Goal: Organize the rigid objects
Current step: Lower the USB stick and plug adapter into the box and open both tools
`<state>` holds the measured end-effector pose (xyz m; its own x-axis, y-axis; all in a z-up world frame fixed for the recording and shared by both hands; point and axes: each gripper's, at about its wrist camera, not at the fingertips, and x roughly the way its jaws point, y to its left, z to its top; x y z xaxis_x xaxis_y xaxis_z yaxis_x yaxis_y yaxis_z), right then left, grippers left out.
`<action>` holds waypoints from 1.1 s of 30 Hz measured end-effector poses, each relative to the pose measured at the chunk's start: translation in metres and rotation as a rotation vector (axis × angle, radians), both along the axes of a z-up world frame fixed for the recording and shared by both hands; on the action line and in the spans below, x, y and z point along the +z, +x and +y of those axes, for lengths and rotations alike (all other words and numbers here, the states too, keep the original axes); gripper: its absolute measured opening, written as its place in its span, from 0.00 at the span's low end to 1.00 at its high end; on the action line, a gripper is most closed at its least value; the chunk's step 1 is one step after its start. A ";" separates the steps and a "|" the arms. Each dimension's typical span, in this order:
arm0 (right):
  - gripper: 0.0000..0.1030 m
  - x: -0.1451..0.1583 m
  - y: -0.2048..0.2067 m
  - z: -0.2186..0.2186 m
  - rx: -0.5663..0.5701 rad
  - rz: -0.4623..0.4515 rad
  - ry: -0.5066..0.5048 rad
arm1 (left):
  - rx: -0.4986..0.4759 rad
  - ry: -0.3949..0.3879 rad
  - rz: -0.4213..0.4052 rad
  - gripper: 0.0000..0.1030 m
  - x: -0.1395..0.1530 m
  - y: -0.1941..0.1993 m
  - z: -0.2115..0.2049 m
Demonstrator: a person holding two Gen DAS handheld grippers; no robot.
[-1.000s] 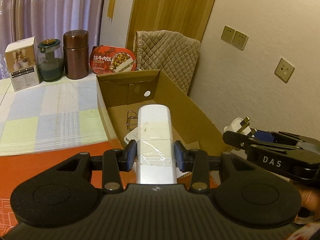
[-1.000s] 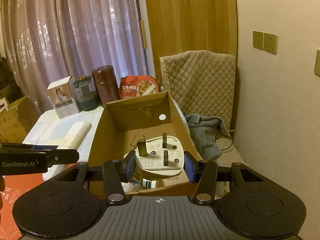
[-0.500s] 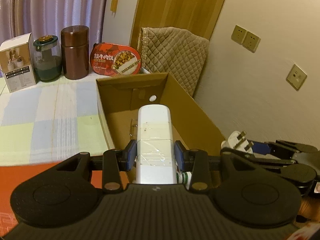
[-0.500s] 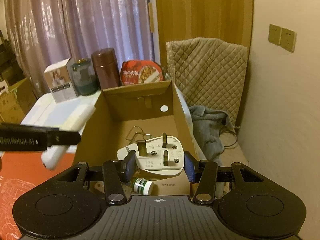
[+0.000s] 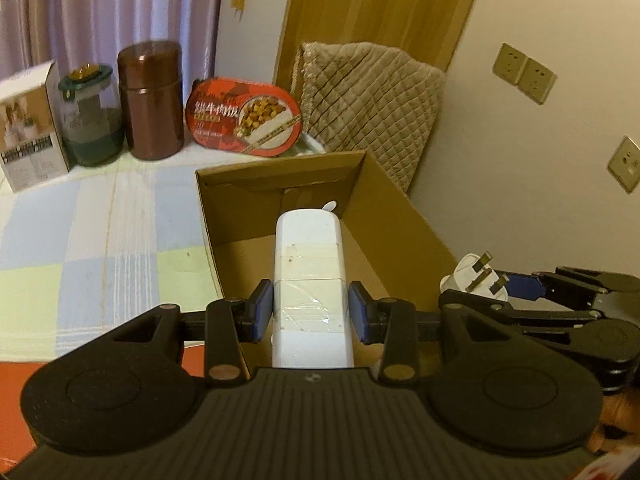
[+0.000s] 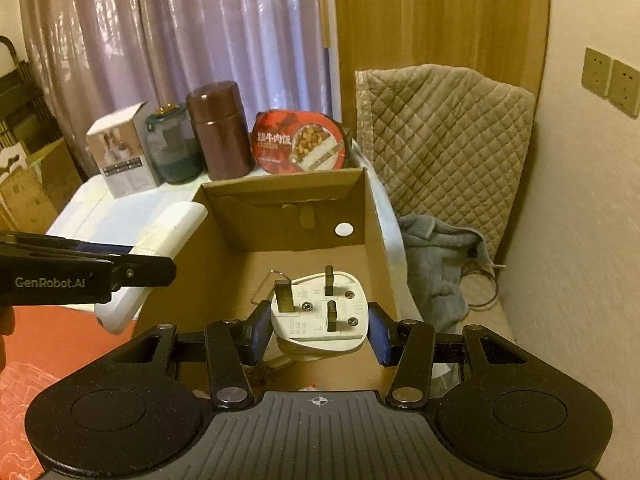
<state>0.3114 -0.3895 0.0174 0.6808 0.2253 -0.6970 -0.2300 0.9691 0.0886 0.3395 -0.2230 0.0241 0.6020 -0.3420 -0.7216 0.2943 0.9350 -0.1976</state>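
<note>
From my left wrist camera, the left gripper [image 5: 311,312] is clamped on a long white plastic block [image 5: 309,280], smooth, boxy, banded with clear glossy tape, its far end reaching over the open cardboard box [image 5: 404,216]. The box is plain brown corrugated board with a round white sticker on its back wall. At right, the right gripper [image 5: 492,286] holds a white plug [image 5: 468,274] just outside the box's right wall, brass prongs angled up. Behind the box stand a white carton [image 5: 30,128], a glass jar [image 5: 90,120] with a green lid, a glossy brown cylindrical canister [image 5: 151,100] and a red oval meal tub [image 5: 244,118], all on a pastel checked cloth [image 5: 92,224].

From my right wrist camera, the right gripper [image 6: 318,330] is closed on the white plug [image 6: 320,312], whose flat face shows three rectangular prongs, two screws and moulded lettering. It hangs above the cardboard box [image 6: 376,240]; a thin wire clip [image 6: 266,286] lies on the box floor, hidden in the other view. The left gripper [image 6: 132,270] enters from the left with the white plastic block [image 6: 160,252] over the box's left wall. This view alone shows a grey garment [image 6: 438,268] crumpled below a quilted beige cover [image 6: 444,128], and the pleated mauve curtain [image 6: 180,36].
</note>
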 end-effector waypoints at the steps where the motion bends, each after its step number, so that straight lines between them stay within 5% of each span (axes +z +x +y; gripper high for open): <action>1: 0.45 -0.002 0.003 0.000 -0.001 0.005 0.002 | 0.005 -0.001 0.007 0.34 -0.003 0.003 0.000; 15: 0.45 -0.032 0.010 0.006 0.012 0.053 0.005 | 0.027 0.027 0.050 0.34 -0.041 0.007 -0.003; 33: 0.45 -0.032 0.007 0.003 0.000 0.055 0.009 | 0.039 0.033 -0.009 0.35 -0.025 0.002 0.006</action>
<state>0.3184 -0.3869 -0.0143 0.6412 0.2316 -0.7316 -0.2248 0.9682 0.1094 0.3418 -0.2175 -0.0008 0.6210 -0.2941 -0.7265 0.2596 0.9518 -0.1634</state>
